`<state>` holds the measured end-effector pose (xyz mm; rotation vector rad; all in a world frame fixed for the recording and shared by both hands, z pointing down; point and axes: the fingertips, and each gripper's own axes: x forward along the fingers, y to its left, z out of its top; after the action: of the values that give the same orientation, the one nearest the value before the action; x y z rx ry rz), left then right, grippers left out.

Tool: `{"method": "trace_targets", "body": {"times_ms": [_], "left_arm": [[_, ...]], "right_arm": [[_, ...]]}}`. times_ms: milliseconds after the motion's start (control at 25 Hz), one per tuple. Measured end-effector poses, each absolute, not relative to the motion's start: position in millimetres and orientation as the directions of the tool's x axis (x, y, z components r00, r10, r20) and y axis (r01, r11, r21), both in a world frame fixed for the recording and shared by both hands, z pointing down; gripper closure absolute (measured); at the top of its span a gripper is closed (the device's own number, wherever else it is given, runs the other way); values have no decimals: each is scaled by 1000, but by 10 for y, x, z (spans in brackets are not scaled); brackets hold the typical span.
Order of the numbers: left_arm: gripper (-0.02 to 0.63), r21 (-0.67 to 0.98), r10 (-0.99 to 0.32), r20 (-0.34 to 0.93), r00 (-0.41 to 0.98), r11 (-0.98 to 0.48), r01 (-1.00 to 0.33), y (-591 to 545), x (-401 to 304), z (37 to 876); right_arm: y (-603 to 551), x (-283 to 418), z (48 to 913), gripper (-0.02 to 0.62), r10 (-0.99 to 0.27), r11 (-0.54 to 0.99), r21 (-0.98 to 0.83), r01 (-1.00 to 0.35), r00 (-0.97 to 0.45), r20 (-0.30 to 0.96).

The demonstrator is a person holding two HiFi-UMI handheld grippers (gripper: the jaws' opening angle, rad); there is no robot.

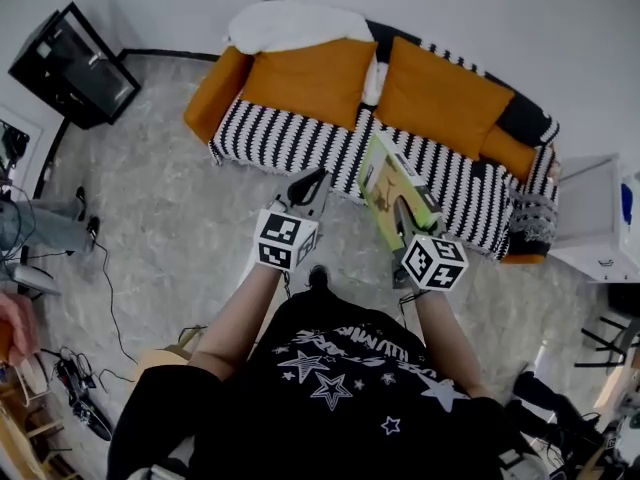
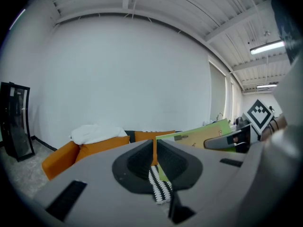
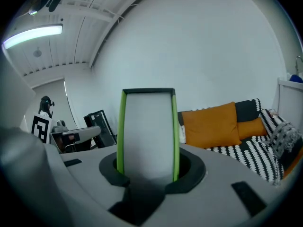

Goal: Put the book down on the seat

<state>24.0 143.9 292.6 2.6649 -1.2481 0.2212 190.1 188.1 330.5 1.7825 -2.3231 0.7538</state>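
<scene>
A speckled grey floor point(image 1: 170, 218) runs up to a long sofa point(image 1: 285, 140) against the far wall. Its seat has a black-and-white striped cover. The person point(image 1: 330, 388), in a black shirt printed with stars, stands near the sofa's front edge, facing it. Two big orange cushions point(image 1: 315, 80) lean on the backrest, and a white blanket point(image 1: 290, 23) is bunched on top at the far left. A white side table point(image 1: 590, 218) stands just right of the sofa, and a black cabinet point(image 1: 70, 66) stands far off to the left.

The green book point(image 1: 385, 183) is not on the seat. It is held up on edge, tilted, in front of the seat's right half. The right gripper point(image 1: 403, 211) pinches it, one jaw on each cover. The left gripper point(image 1: 313, 185) is empty, left of the book, its jaws pressed almost together with only a slit between them.
</scene>
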Motion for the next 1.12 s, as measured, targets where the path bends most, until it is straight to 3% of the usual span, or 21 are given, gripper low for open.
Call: {"method": "trace_targets", "body": {"times_ms": [520,1120], "left_arm": [[577,110,-776,223,590,-582,-806,928,-234,2986],[577,98,-858,284,428,-418,-903,-148,-362,3112]], "right_arm": [[1221,1504,3325,454,-854,235,-306,-923,-346,388],[-259,1351,3592,454,-744,400,-367,-840,-531,406]]}}
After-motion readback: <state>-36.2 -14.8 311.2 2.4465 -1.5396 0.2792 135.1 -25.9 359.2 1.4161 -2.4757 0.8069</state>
